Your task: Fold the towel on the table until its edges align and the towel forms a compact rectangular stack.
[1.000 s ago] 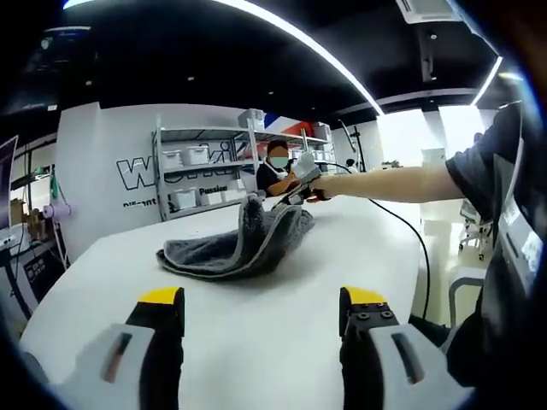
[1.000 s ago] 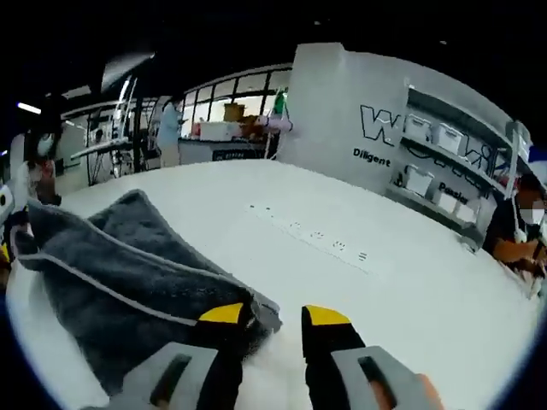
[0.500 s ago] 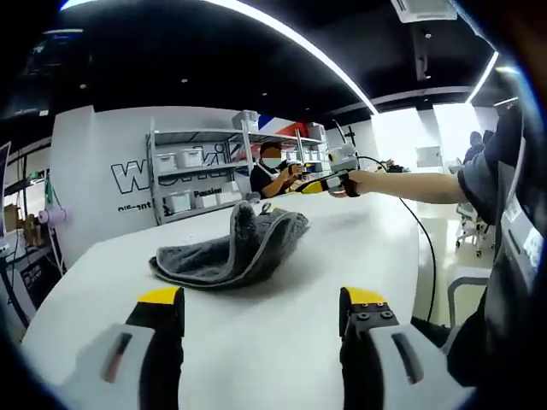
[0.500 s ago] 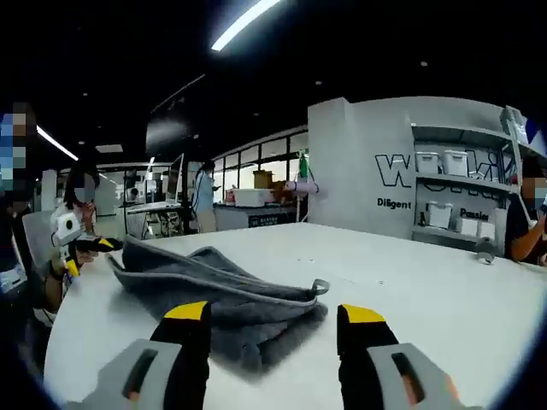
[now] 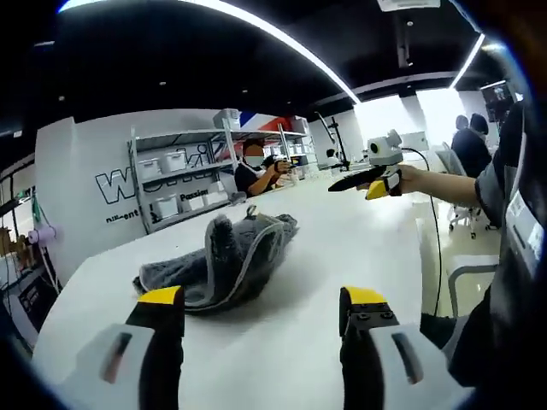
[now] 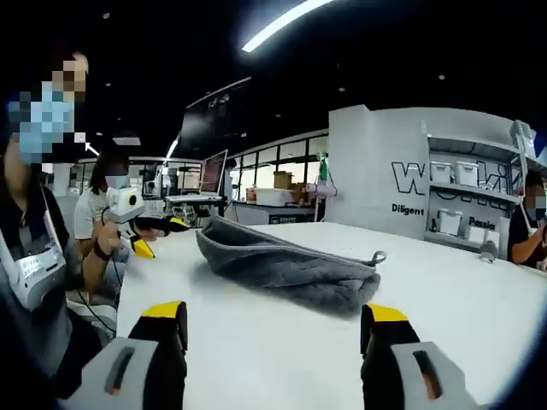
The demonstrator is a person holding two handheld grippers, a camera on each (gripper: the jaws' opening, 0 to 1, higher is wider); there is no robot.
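Note:
A grey towel (image 5: pixel 224 259) with a pale edge trim lies in a loose, humped fold on the white table (image 5: pixel 342 248). In the right gripper view the towel (image 6: pixel 291 266) lies as a long low bundle with a small hanging loop at its right end. My left gripper (image 5: pixel 262 301) is open, short of the towel, with nothing between its fingers. My right gripper (image 6: pixel 273 314) is also open and empty, well back from the towel. Each gripper appears in the other's view, held in a hand off the table's edge: the right gripper (image 5: pixel 369 182) and the left gripper (image 6: pixel 145 232).
A person sits at the table's far side (image 5: pixel 255 171) beside metal shelves with white bins (image 5: pixel 175 184). A black cable (image 5: pixel 434 248) hangs from the right gripper over the table edge. Desks with monitors (image 6: pixel 214 184) stand beyond the table.
The right gripper has let go of the towel's edge, opened wider and pulled back and up. The towel has settled into a folded heap. The left gripper's view has shifted slightly.

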